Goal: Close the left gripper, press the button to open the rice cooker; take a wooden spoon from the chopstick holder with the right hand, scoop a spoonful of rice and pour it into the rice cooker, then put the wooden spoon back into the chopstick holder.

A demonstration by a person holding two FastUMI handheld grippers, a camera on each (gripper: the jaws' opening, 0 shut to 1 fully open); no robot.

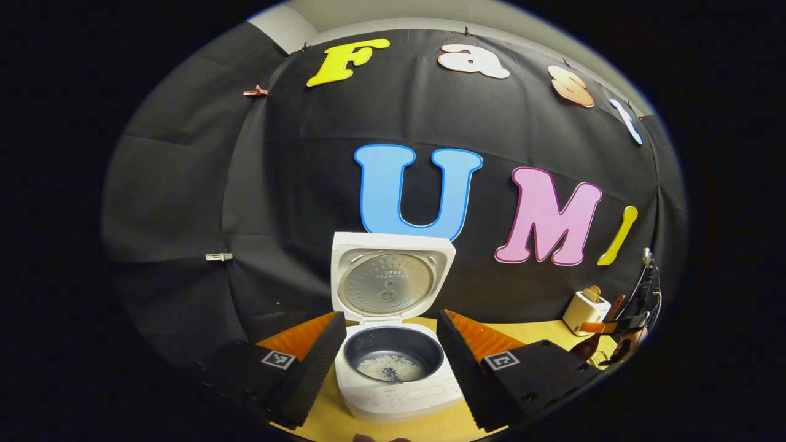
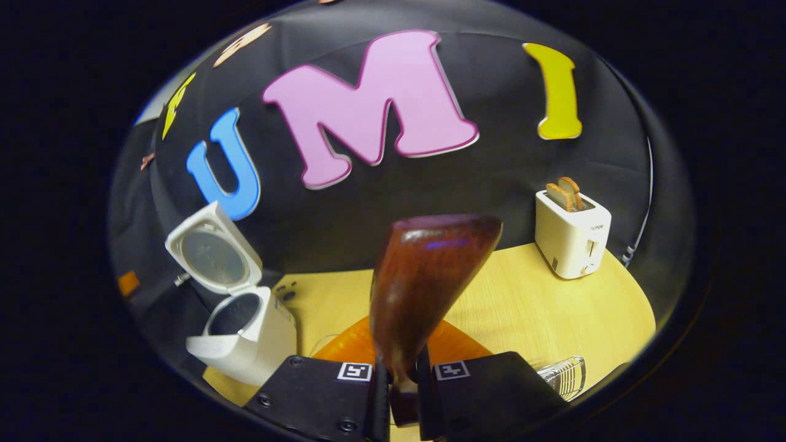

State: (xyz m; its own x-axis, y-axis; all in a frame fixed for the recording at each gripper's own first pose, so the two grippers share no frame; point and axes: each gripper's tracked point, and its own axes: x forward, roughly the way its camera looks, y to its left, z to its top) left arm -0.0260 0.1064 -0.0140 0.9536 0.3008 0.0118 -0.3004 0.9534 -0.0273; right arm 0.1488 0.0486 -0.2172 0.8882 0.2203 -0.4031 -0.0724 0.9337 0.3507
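On my right gripper view, the right gripper [image 2: 402, 393] has both fingers pressed on the neck of the wooden spoon [image 2: 424, 288], whose bowl stands upright in front of the camera, its back toward me; I cannot see whether it holds any rice. Just past the right finger, at the near edge of the tabletop [image 2: 522, 307], a clear ribbed container [image 2: 565, 373] peeks out; I cannot tell what it is. Farther off, toward the left edge, sits the rice cooker [image 2: 245, 337] with its lid [image 2: 212, 255] swung up. At the far right corner stands a white toaster [image 2: 572, 236] with two slices of bread [image 2: 566, 194] sticking up.

On my left gripper view, the left gripper [image 1: 387, 356] is spread wide, its fingers either side of the rice cooker [image 1: 399, 393] without touching it. The cooker stands close, near the tabletop's [image 1: 540, 334] front edge; rice grains [image 1: 390, 367] lie on the bottom of its dark inner pot [image 1: 393, 350]. The lid [image 1: 390, 279] stands upright behind. Far right, the toaster [image 1: 586, 310] sits by the back edge, with the other gripper and the spoon [image 1: 586, 347] near it.
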